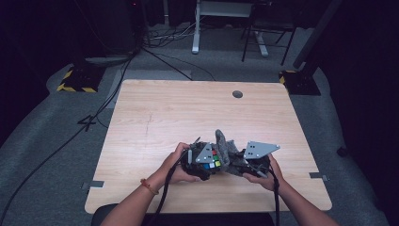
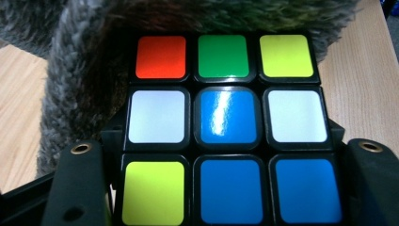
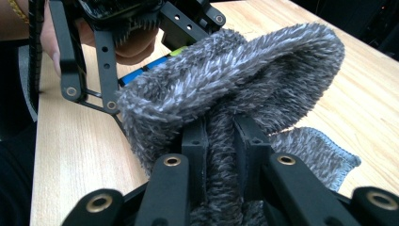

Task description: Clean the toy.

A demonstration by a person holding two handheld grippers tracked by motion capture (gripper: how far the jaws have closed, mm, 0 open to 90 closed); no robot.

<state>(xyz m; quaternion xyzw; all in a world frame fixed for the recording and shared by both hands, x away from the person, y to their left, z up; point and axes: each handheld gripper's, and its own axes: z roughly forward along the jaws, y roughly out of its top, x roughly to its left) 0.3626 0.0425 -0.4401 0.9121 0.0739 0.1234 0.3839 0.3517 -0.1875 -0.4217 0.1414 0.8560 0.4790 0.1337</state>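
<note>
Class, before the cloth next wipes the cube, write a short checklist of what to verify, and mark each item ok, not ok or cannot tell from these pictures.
1. Left gripper clamps the cube: ok, a jaw on each side.
2. Right gripper pinches the cloth: ok, jaws shut on a fold.
3. Cloth reaches the cube: ok, it drapes over the top edge.
4. Cube's near face uncovered: ok, all nine stickers visible.
5. Cube clear of the table: cannot tell.

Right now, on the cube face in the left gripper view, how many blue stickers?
3. On the cube, one blue sticker sits at the centre, one at bottom middle, one at bottom right. The other faces are hidden, so more blue may be there.
</note>
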